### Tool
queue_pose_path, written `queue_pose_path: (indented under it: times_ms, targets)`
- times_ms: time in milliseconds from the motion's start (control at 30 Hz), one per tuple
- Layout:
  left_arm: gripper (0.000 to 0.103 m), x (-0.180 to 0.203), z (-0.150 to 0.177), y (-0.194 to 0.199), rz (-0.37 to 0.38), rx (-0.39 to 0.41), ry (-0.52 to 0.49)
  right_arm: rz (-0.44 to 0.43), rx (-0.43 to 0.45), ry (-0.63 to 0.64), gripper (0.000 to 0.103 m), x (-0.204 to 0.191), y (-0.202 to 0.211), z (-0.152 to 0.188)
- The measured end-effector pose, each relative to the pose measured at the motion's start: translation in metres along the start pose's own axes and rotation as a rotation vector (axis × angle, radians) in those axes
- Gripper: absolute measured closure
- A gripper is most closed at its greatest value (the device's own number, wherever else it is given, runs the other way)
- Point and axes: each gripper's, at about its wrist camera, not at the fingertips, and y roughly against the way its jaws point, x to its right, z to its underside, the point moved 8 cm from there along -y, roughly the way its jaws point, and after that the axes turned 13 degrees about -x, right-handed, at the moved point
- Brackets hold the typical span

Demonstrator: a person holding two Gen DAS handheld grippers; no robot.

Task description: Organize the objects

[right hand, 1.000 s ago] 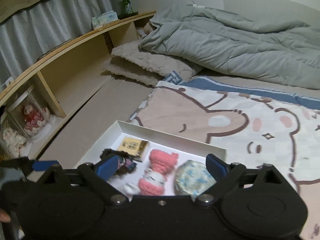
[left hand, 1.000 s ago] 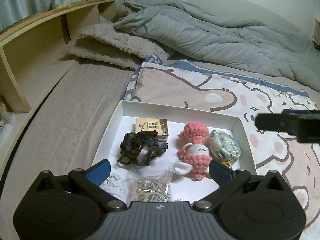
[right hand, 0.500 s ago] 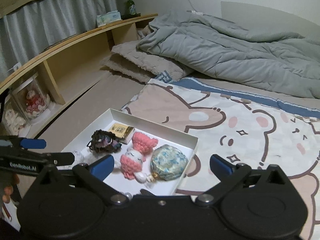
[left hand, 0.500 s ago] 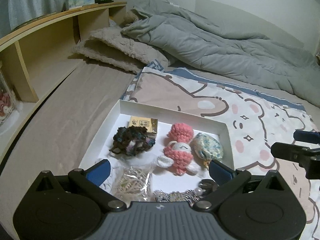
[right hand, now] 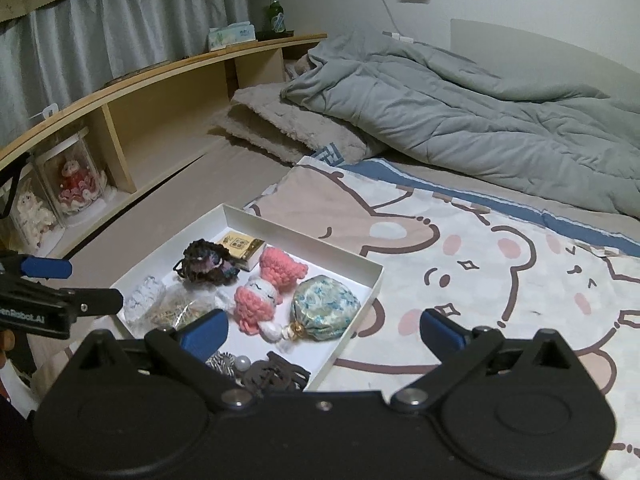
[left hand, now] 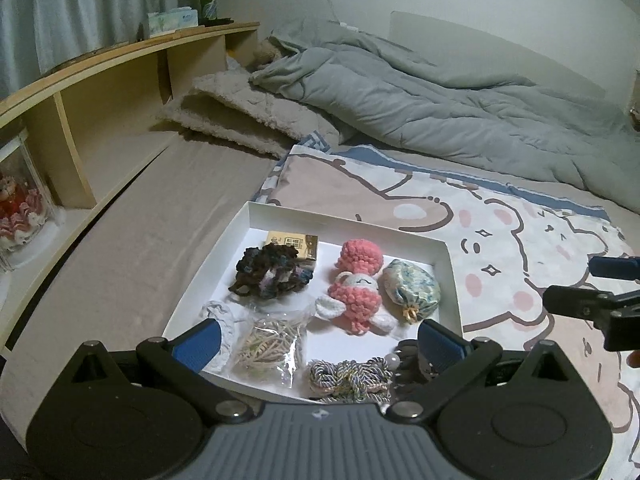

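Observation:
A white tray (left hand: 348, 222) (right hand: 304, 234) lies on the bed. In it are a dark crochet piece (left hand: 270, 270) (right hand: 206, 264), a small yellow box (left hand: 292, 242) (right hand: 242, 246), a pink crochet doll (left hand: 356, 288) (right hand: 268, 284), a blue floral pouch (left hand: 412, 290) (right hand: 324, 308), a bag of rubber bands (left hand: 270, 346) (right hand: 176, 308), a grey twisted cord (left hand: 348, 374) and a dark hair clip (right hand: 272, 374). My left gripper (left hand: 316, 344) is open and empty above the tray's near edge. My right gripper (right hand: 322, 330) is open and empty above the tray's right corner.
A cartoon bear blanket (right hand: 480, 264) covers the bed right of the tray. A grey duvet (left hand: 440, 100) and beige pillows (left hand: 240, 112) lie at the back. A wooden shelf (left hand: 100, 92) with boxed dolls (right hand: 76, 184) runs along the left.
Both grippers have drawn back and up from the tray, so more of the tray and bed shows. Both stay open and empty. The tray's items have not moved.

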Motion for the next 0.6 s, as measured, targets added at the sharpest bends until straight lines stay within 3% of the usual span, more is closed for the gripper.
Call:
queue_pose_path:
  times_ms: [167, 600]
  targets:
    - [0.0, 0.005, 0.003, 0.005, -0.031, 0.029, -0.016, -0.001, -0.014, -0.007, 0.0, 0.003, -0.003, 0.008]
    - [0.0, 0.01, 0.006, 0.006, -0.013, 0.031, -0.031, -0.007, -0.034, -0.013, 0.0, 0.005, -0.004, 0.014]
